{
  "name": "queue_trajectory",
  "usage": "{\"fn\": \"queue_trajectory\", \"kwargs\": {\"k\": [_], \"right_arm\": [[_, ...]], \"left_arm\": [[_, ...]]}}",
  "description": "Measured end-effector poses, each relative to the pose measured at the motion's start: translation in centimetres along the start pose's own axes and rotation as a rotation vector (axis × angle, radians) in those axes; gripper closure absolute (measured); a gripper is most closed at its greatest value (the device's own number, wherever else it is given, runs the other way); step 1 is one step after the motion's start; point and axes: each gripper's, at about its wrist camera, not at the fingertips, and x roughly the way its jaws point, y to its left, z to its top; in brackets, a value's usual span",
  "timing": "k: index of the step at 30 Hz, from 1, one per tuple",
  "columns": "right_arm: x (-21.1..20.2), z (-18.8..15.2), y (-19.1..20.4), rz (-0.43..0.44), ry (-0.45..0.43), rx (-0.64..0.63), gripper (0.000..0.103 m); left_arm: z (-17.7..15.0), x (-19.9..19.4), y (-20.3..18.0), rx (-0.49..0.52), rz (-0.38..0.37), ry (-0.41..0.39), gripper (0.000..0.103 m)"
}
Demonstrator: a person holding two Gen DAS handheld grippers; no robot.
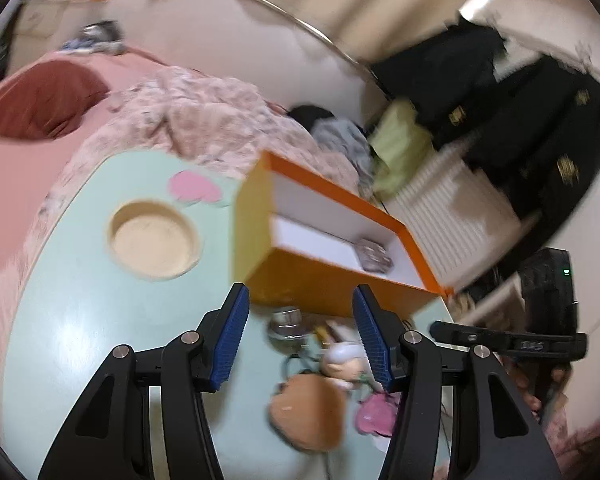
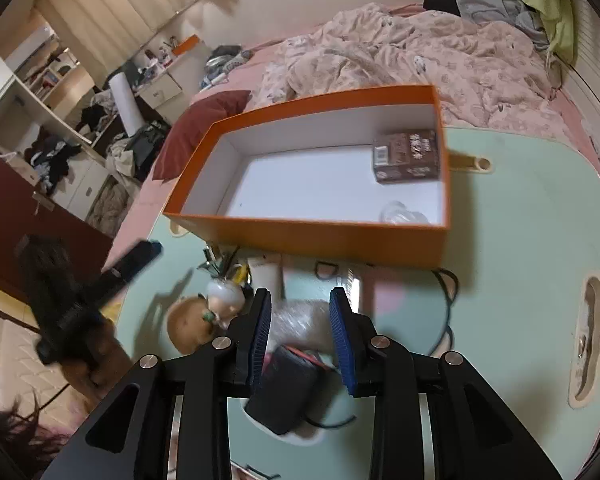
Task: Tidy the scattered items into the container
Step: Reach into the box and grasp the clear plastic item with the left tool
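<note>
Inside the orange box [image 2: 308,236], a brown carton [image 2: 406,156] and a clear item already lie; a doll [image 1: 342,362], black pouch [image 2: 286,392] and other bits remain on the desk [image 2: 512,240]. Both grippers, left [image 1: 300,340] and right [image 2: 300,336], stand spread and empty.

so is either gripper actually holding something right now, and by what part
Nothing is held. The left gripper hangs open above the small toys, pads bare. The right gripper is open too, its pads either side of a clear-wrapped item without pressing on it.
</note>
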Motion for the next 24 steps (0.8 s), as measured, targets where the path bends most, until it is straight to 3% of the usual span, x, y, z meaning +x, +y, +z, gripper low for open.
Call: {"fn": "queue_trajectory", "kwargs": {"k": [3, 7, 10, 13, 20, 24], "right_arm": [[0.3, -0.4, -0.6, -0.003, 0.009, -0.001, 0.074], [-0.6, -1.0, -1.9, 0.022, -0.001, 0.017, 0.073], [-0.8, -1.0, -2.8, 0.048, -0.012, 0.043, 0.071], [-0.9, -1.0, -3.9, 0.068, -0.014, 0.075, 0.070], [-1.2, -0.8, -6.2, 0.093, -0.021, 0.118, 0.069], [-1.3, -1.0, -7.0, 0.115, -0.019, 0.135, 0.068]], "left_arm": [[3.8, 1.6, -3.1, 0.059, -0.012, 0.165, 0.048], [8.1, 6.7, -6.8, 0.120, 0.060, 0.402, 0.048], [8.9, 11.6, -9.2, 0.176, 0.043, 0.551, 0.048], [7.7, 16.5, -10.6, 0.217, 0.051, 0.681, 0.048], [5.2, 22.3, -11.5, 0.190, 0.014, 0.798, 0.049], [4.4, 23.3, -11.3, 0.206, 0.066, 0.817, 0.046]]}}
